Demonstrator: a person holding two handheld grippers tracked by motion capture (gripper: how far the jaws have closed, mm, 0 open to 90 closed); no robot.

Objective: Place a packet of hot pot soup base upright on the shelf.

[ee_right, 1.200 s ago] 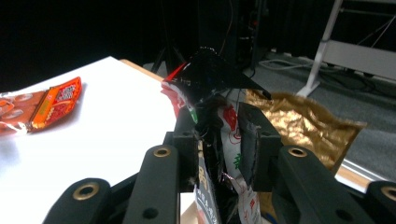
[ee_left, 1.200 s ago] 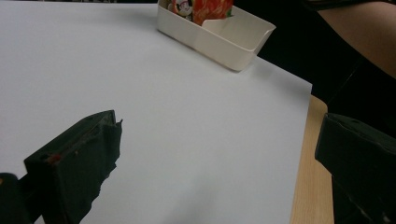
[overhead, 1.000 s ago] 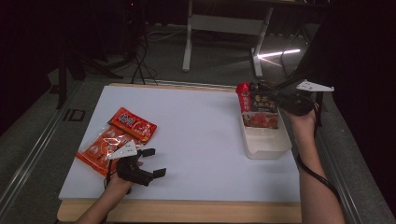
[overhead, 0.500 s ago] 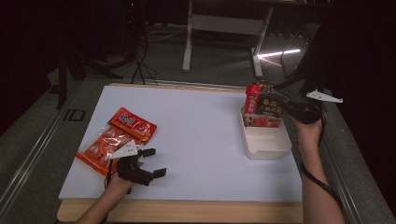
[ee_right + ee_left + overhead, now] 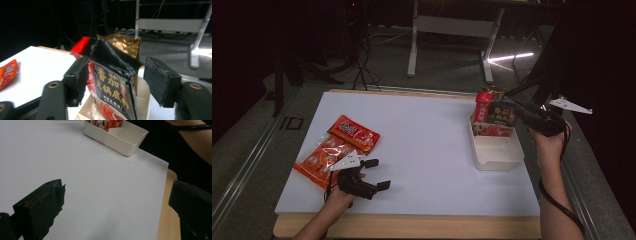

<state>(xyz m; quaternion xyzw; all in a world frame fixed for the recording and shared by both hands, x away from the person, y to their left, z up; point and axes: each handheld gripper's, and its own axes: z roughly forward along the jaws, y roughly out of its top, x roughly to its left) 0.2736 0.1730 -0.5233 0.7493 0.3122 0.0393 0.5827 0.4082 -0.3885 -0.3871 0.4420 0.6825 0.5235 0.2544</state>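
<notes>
Right gripper (image 5: 115, 82) jaws just opened, spread either side of a black-and-red printed sauce packet (image 5: 113, 92) standing upright in the far end of a cream rectangular plastic box (image 5: 497, 152), left gripper (image 5: 374, 175) spread wide, empty, beside two orange-red foil snack packets (image 5: 337, 147) on the white tabletop (image 5: 427, 150)

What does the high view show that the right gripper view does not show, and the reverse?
The high view adds the left gripper, open, next to the orange packets. The right gripper view adds the yellow print on the dark packet, which stands between the jaws of the right gripper; these jaws have just been opening. Both share that packet, the red packet beside it and the white tray.
</notes>
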